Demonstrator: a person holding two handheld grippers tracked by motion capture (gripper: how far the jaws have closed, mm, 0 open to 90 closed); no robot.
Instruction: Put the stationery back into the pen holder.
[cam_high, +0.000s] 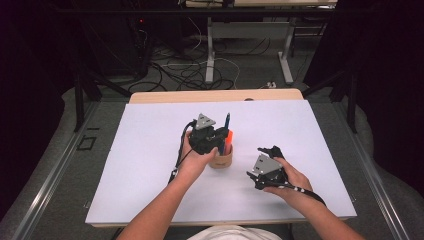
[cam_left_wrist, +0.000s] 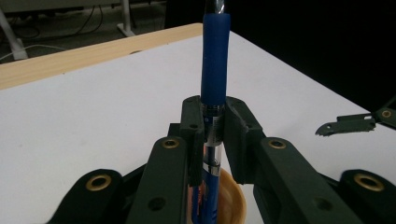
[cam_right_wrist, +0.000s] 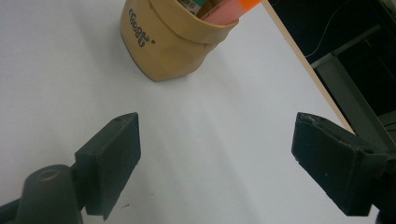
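Observation:
A tan paper cup (cam_high: 221, 160) stands near the middle of the white table, with an orange marker (cam_high: 229, 138) sticking out of it. My left gripper (cam_high: 216, 136) is over the cup, shut on a blue pen (cam_high: 226, 122) held upright. In the left gripper view the blue pen (cam_left_wrist: 214, 79) rises between the jaws, its lower end over the cup (cam_left_wrist: 232, 200). My right gripper (cam_high: 267, 152) rests to the right of the cup, open with nothing in it. In the right gripper view, the cup (cam_right_wrist: 163, 39) and orange marker (cam_right_wrist: 247, 3) lie beyond my right gripper (cam_right_wrist: 215, 140).
The white sheet (cam_high: 150, 150) covers the table, with a wooden edge (cam_high: 215, 96) at the back. Cables and table legs (cam_high: 210, 55) lie on the floor beyond. The right gripper's jaw tips (cam_left_wrist: 350, 123) show at the right of the left gripper view.

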